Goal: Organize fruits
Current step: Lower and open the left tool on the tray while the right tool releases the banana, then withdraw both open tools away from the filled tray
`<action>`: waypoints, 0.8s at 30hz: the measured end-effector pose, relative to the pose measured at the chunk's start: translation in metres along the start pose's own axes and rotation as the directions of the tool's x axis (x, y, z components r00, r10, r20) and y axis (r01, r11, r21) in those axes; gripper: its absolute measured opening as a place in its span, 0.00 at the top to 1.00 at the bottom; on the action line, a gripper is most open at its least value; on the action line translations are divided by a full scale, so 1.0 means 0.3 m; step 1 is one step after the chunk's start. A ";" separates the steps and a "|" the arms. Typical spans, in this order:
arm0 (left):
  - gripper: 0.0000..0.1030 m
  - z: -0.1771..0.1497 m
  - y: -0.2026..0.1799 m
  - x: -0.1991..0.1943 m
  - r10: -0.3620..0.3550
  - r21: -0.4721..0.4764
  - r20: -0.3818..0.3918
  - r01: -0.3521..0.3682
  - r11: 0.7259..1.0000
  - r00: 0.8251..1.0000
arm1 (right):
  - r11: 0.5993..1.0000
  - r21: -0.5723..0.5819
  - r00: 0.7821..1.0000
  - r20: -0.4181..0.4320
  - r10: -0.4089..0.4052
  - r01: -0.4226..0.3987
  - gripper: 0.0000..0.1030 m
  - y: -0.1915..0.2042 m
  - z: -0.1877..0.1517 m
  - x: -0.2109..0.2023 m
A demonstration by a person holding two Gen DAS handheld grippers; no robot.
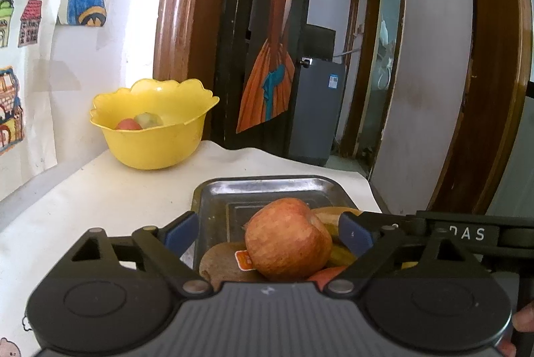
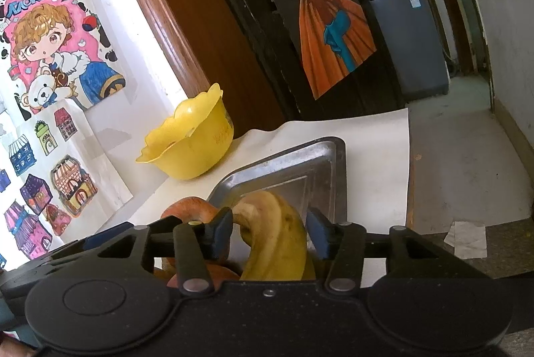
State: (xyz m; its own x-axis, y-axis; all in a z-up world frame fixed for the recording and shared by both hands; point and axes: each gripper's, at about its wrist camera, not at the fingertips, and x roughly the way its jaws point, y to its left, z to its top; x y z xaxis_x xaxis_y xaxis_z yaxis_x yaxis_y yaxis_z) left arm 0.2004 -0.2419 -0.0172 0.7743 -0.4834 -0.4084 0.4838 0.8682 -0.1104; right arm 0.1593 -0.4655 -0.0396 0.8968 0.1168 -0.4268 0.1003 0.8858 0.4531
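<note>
We see tray (image 1: 213, 200) w/ apple (image 1: 287, 238) btwn wide left tongs (image 1: 267, 233); right tongs (image 2: 272, 231) loose round banana (image 2: 277, 236). Bowl (image 1: 153, 136) beyond holds 2 fruits (image 1: 140, 122).

Dull scratched metal for the tray (image 1: 267, 186), glossy yellow plastic for the scalloped bowl (image 1: 153, 136), matt white cloth or paper over the table (image 1: 100, 196), varnished shiny wood on the door frame (image 1: 177, 6), matt black plastic on the left gripper (image 1: 267, 233).

Drawings (image 2: 56, 56), door poster (image 1: 270, 56), washing machine (image 1: 317, 113)
</note>
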 end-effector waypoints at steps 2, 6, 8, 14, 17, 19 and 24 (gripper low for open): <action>0.08 0.005 0.001 -0.018 0.008 -0.001 0.011 -0.008 1.000 1.000 | 1.000 0.001 1.000 0.008 -0.003 0.003 0.46 0.005 0.002 -0.014; 0.05 0.024 0.011 -0.069 0.018 -0.015 0.042 -0.018 1.000 0.999 | 1.000 -0.006 0.999 0.034 -0.010 0.010 0.43 0.024 0.012 -0.057; 0.03 0.034 0.013 -0.097 0.021 -0.021 0.056 -0.020 1.000 0.998 | 1.000 -0.008 0.999 0.050 -0.013 0.013 0.39 0.035 0.016 -0.084; 0.01 0.059 0.026 -0.192 0.034 -0.043 0.101 -0.030 0.999 0.994 | 0.999 -0.029 0.995 0.097 -0.021 0.023 0.29 0.079 0.025 -0.183; 0.01 0.067 0.037 -0.245 0.041 -0.058 0.120 -0.035 0.998 0.992 | 0.999 -0.041 0.993 0.116 -0.019 0.024 0.24 0.106 0.027 -0.231; 0.00 0.071 0.047 -0.278 0.048 -0.068 0.131 -0.039 0.997 0.990 | 0.998 -0.050 0.992 0.129 -0.018 0.025 0.21 0.125 0.026 -0.265; 0.00 0.070 0.068 -0.363 0.060 -0.089 0.146 -0.048 0.995 0.987 | 0.998 -0.066 0.986 0.164 -0.013 0.024 0.11 0.175 0.013 -0.350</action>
State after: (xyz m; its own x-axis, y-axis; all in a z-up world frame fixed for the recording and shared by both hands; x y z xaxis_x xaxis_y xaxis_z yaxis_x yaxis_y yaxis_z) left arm 0.1347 -0.1739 0.0441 0.8533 -0.4412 -0.2777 0.4082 0.8968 -0.1706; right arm 0.0722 -0.4330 0.0321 0.9540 0.0299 -0.2985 0.0935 0.9159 0.3904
